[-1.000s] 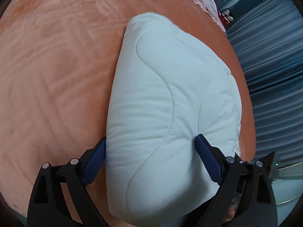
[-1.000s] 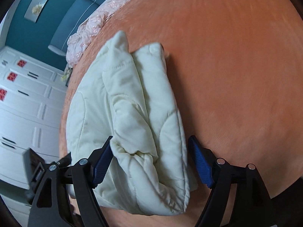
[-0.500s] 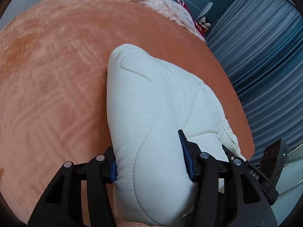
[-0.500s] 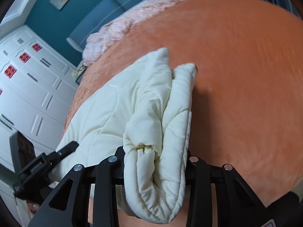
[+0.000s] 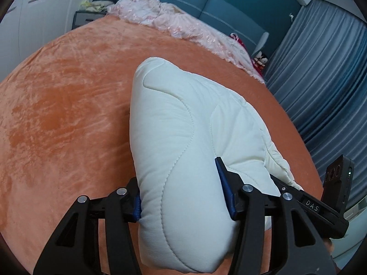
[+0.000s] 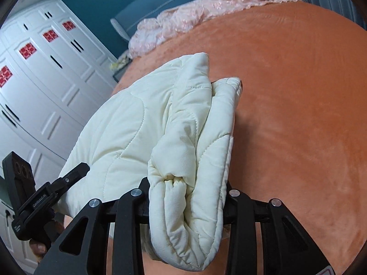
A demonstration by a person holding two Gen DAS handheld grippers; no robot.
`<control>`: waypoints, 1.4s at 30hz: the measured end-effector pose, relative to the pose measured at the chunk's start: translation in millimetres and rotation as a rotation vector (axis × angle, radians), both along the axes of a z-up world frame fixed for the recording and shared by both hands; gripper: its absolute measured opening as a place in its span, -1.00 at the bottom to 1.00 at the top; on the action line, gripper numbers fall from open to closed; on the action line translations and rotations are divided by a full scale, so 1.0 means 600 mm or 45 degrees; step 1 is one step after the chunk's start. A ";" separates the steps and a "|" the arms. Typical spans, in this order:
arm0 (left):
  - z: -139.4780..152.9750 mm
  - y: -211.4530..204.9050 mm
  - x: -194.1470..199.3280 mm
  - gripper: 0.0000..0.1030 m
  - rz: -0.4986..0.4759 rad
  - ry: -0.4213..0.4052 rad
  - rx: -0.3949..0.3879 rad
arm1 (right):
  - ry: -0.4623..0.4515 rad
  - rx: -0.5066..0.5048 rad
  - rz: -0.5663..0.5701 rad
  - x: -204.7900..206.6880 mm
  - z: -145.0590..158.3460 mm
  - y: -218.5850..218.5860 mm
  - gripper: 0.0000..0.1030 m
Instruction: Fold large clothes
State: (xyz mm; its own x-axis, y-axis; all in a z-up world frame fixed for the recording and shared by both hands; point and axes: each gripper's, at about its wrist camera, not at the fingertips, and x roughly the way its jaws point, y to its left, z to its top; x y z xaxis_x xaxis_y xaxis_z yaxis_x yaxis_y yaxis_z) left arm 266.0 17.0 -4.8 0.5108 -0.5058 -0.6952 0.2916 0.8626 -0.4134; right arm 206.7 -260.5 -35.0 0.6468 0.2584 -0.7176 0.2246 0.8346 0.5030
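Observation:
A cream quilted padded garment (image 5: 183, 137) lies folded into a thick bundle on an orange plush bed cover (image 5: 64, 114). My left gripper (image 5: 183, 197) is shut on its near smooth folded end, the blue pads pressing into the padding. In the right wrist view the same garment (image 6: 146, 133) shows its layered open edges, and my right gripper (image 6: 187, 197) is shut on that bunched end. The near ends are lifted slightly; the far end rests on the cover. Each view shows the other gripper at the garment's far side.
Pink lace bedding (image 5: 179, 23) lies at the head of the bed against a teal headboard (image 5: 206, 2). Grey-blue curtains (image 5: 321, 73) hang on one side and white wardrobe doors (image 6: 41, 73) stand on the other. The orange cover (image 6: 298, 114) spreads around the garment.
Both grippers have closed from open onto the garment's near ends. Both have tilted up, so the headboard, curtains and wardrobe have come into view.

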 end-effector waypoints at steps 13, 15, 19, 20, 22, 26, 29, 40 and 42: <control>-0.004 0.021 -0.027 0.28 0.131 0.091 0.322 | 0.138 -0.200 -0.065 -0.065 0.043 0.002 0.19; 0.039 0.011 -0.036 0.28 0.136 0.038 0.362 | 0.083 -0.319 -0.048 -0.072 0.089 0.010 0.09; 0.101 -0.045 -0.044 0.07 0.088 -0.038 0.442 | 0.099 -0.401 0.066 -0.049 0.124 0.031 -0.93; 0.103 -0.061 -0.040 -0.06 0.069 -0.040 0.455 | 0.120 -0.407 0.082 -0.039 0.122 0.037 -1.00; 0.085 -0.090 -0.027 -0.67 0.039 0.011 0.494 | 0.150 -0.448 0.109 -0.018 0.112 0.055 -1.00; 0.021 -0.116 -0.013 -0.98 0.021 0.116 0.539 | 0.209 -0.475 0.153 0.002 0.077 0.081 -1.00; -0.010 -0.121 -0.014 -1.00 0.024 0.120 0.587 | 0.266 -0.463 0.191 0.013 0.045 0.093 -1.00; -0.067 -0.142 -0.011 -1.00 0.034 0.100 0.680 | 0.349 -0.466 0.191 0.035 -0.040 0.101 -1.00; -0.072 -0.146 -0.011 -1.00 0.047 0.089 0.691 | 0.341 -0.457 0.190 0.033 -0.044 0.097 -1.00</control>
State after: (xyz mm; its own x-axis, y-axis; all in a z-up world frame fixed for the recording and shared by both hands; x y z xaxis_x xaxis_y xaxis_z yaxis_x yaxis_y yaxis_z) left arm 259.2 -70.7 -48.1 0.4646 -0.0475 -0.8843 0.2449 0.9665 0.0768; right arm 226.7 -202.2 -61.6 0.4011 0.0397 -0.9152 0.1716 0.9781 0.1177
